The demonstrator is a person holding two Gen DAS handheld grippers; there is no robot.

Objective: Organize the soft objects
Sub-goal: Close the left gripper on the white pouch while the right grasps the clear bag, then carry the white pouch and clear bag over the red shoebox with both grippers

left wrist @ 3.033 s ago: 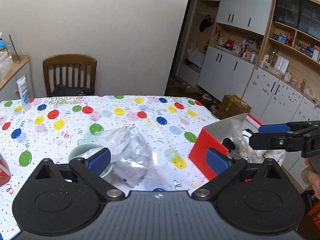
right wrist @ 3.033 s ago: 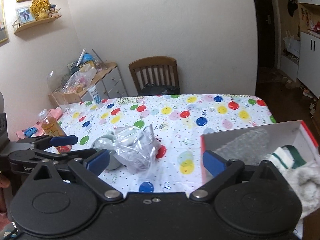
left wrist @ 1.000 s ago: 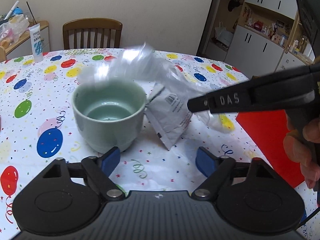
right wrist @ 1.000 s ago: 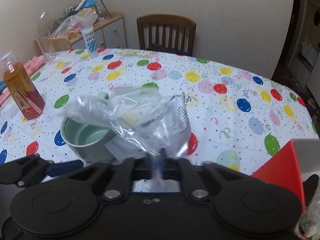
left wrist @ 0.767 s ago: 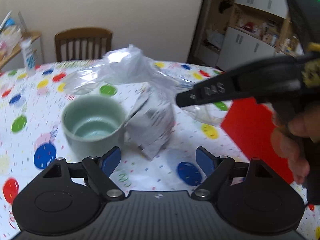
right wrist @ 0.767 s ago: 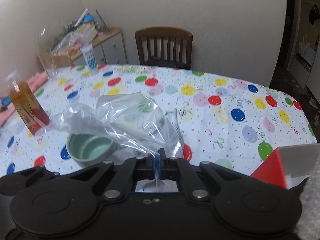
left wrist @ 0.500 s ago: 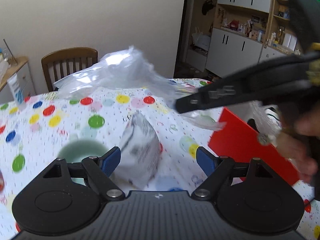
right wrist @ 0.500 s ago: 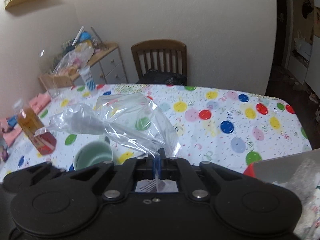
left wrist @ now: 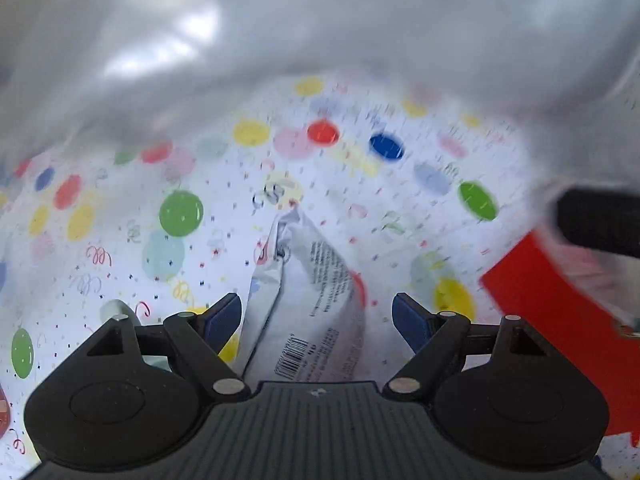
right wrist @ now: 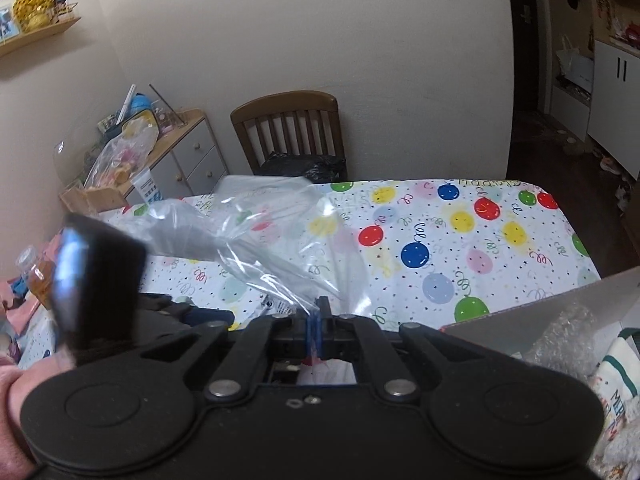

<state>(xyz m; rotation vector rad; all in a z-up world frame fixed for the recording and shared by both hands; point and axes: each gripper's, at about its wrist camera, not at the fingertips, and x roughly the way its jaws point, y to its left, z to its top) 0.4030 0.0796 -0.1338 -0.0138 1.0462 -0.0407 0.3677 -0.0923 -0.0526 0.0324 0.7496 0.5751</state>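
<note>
The clear plastic bag (left wrist: 320,28) has been lifted across the left view, where the left gripper (left wrist: 316,316) is spread, empty, above a white packet (left wrist: 308,292) beside the red box (left wrist: 560,320). In the right view, the right gripper (right wrist: 318,332) is clenched on the bag, off the balloon tablecloth (right wrist: 460,240).

Ahead of the left gripper (left wrist: 316,316), between its jaws: a pouch (left wrist: 308,300) on the table (left wrist: 120,248). Above: a plastic bag (left wrist: 320,20). Right: a box (left wrist: 560,320).

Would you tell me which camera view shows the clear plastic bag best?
The right wrist view: the clear plastic bag is sharp there, pinched by the shut jaws of the right gripper and lifted over the table. The left wrist view shows only a blurred sheet overhead.
</note>
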